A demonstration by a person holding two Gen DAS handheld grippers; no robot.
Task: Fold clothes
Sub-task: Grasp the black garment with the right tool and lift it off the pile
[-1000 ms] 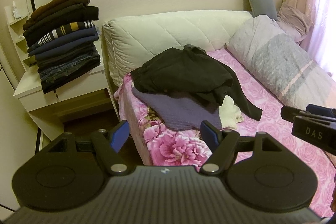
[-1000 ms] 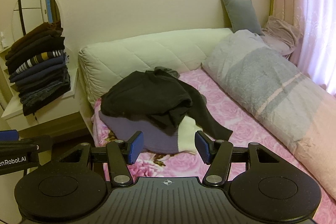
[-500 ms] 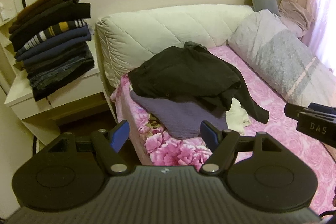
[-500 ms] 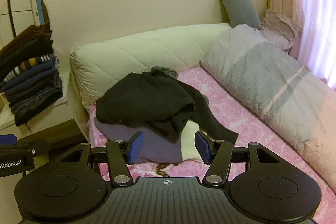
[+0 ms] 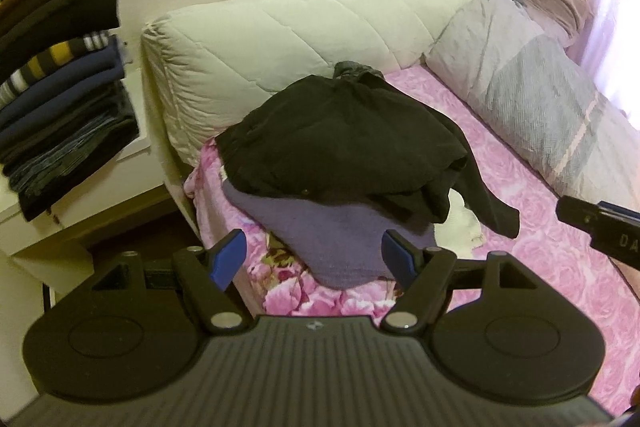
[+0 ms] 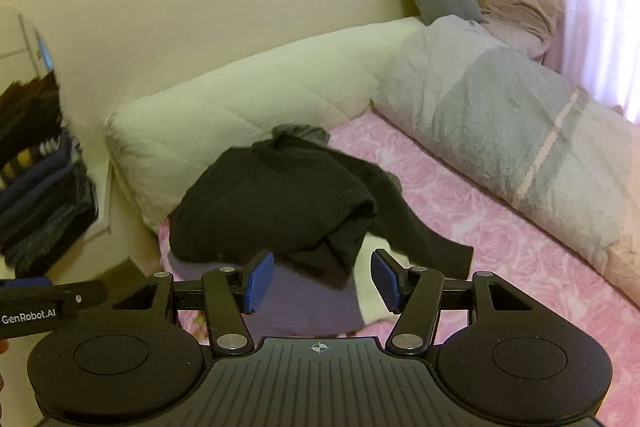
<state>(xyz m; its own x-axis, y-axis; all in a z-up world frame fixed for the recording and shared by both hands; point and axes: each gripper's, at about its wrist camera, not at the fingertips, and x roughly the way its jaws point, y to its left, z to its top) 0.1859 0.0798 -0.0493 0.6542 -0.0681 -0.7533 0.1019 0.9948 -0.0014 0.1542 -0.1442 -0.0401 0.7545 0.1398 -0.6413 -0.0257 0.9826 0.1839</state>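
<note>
now | left tool (image 5: 313, 259) wide, empty | right tool (image 6: 322, 281) wide, empty | both above clothes pile (image 5: 344, 163)

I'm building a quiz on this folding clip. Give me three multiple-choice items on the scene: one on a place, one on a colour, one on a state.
1. Where does the pile of unfolded clothes lie?
A. on the bed's near corner
B. on the dresser
C. on the floor

2. What colour is the garment on top of the pile?
A. white
B. black
C. pink

3. How do the two grippers stand?
A. both shut on cloth
B. left open, right shut
C. both open, holding nothing

Answers:
1 A: the pile lies on the pink bed; the folded stack is what sits on the dresser.
2 B: the black garment covers a purple garment.
3 C: the left gripper and right gripper both show a wide gap with no cloth between the pads.
</note>
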